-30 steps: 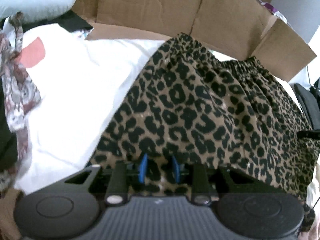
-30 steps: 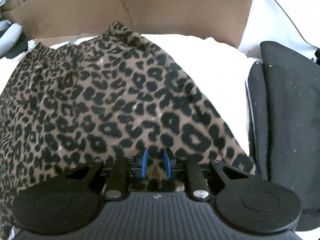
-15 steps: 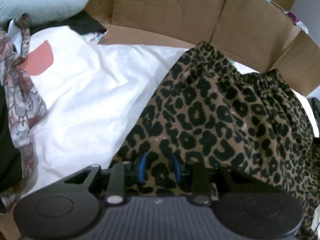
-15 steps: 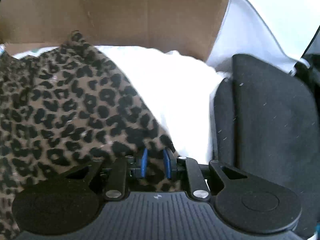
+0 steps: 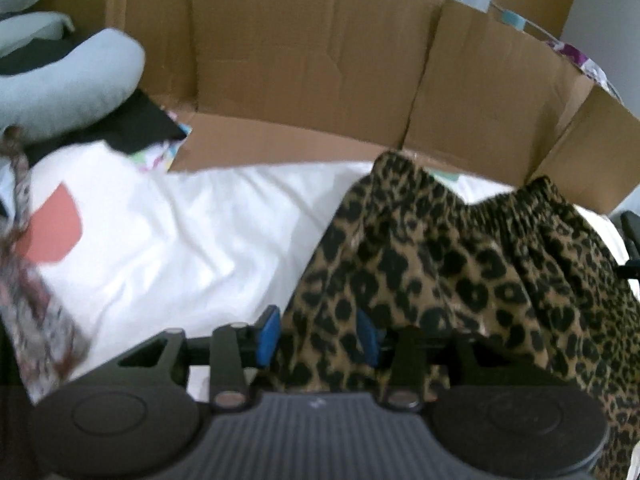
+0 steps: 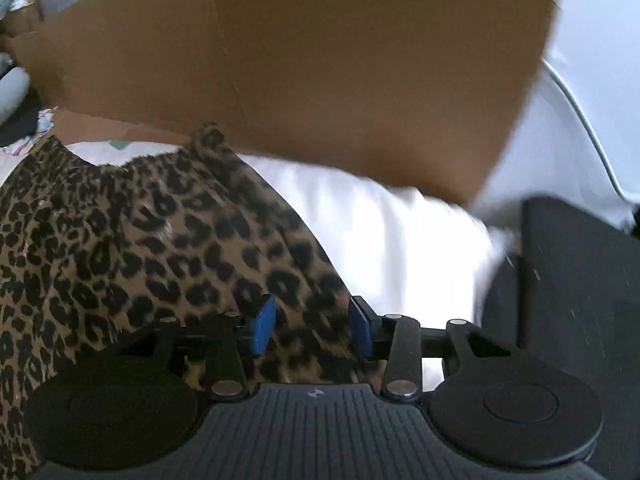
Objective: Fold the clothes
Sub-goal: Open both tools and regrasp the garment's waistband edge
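**Operator:** Left wrist view, blurred at the edges: I cannot make out the near hem of the leopard-print skirt [image 5: 460, 280], which drops behind the gripper body. At far left a patterned reddish fabric [image 5: 36, 320] is smeared and cut off by the frame.

**Desk:** And the grippers?

**Operator:** My left gripper [image 5: 318, 336] has just been opening; its blue pads [image 5: 267, 334] stand apart with the skirt's left edge loose between them, no longer pinched. The right gripper [image 6: 312, 330] has likewise just been opening, pads [image 6: 262, 330] spread, leopard cloth lying in the gap unpressed.

**Desk:** Where does the skirt lie?

**Operator:** Spread on a white sheet [image 5: 192, 248], in front of a brown cardboard box [image 5: 320, 80] with flaps open. Its gathered elastic waistband [image 5: 520, 208] sits at the far side, nearest the box.

**Desk:** Texture?

**Operator:** Thin, soft fabric, tan with black blotches, puckered at the waist and rippled below. The sheet is creased. A coral patch [image 5: 54, 232] rests on it at left, near a pale blue padded roll [image 5: 68, 88]. In the right wrist view a black speckled cushion [image 6: 568, 292] fills the right side, its full outline cut off.
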`<state>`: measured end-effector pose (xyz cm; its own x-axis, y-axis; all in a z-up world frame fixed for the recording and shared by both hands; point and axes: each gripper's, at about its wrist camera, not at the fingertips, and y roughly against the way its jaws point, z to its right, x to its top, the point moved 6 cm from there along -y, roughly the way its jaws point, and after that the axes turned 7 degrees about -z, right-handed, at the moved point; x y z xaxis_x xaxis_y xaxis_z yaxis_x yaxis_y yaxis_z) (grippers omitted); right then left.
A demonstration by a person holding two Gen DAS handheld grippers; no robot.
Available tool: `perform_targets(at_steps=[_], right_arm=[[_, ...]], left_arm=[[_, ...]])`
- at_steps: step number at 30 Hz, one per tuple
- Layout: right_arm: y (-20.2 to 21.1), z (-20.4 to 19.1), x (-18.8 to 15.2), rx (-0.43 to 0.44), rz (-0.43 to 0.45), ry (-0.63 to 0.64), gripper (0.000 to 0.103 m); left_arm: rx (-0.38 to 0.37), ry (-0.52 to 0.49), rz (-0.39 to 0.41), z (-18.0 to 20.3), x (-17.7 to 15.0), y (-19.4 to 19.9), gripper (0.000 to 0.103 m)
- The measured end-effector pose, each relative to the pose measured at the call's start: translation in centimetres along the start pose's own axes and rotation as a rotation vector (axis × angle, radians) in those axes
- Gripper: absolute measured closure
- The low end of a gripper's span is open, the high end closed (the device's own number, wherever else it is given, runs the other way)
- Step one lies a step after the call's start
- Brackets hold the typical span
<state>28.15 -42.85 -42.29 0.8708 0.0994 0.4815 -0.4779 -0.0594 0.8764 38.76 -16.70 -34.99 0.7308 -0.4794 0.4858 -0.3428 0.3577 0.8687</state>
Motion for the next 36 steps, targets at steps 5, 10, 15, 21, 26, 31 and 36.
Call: perform_targets(at_steps=[5,10,15,21,26,31,36], right_arm=[[-0.9,-1.5,2.7,0.025,0.017,0.048,0.055],[-2.2,-3.1,5.0,0.057,0.028,0.091,0.051],[-4.1,-4.7,6.8,0.051,0.021,0.155,0.045],[-6.2,-6.4,8.4,0.046,0.023,0.203,0.049],[-7.1,-7.3,9.0,0.072,0.022,0.208,0.088],[-7.1,-6.6,9.8,0.042,0.032,0.17,0.098],[-8.4,-6.3,9.7,-0.017,-0.007,0.152,0.085]], left_arm=[[-0.028,-0.058,0.003,0.9,2.1,-1.2,0.051],[-0.042,-0.068,-0.007,1.3,3.9,-2.6,0.048],[-0.087,-0.058,-0.01,2.1,5.9,-4.2,0.045],[-0.104,-0.034,-0.033,2.1,8.2,-6.6,0.063],[-0.146,-0.02,-0.072,1.6,9.1,-7.5,0.097],[-0.146,0.011,-0.051,0.3,9.1,-7.3,0.102],[-0.074,0.043,-0.075,-0.8,8.3,-8.5,0.096]])
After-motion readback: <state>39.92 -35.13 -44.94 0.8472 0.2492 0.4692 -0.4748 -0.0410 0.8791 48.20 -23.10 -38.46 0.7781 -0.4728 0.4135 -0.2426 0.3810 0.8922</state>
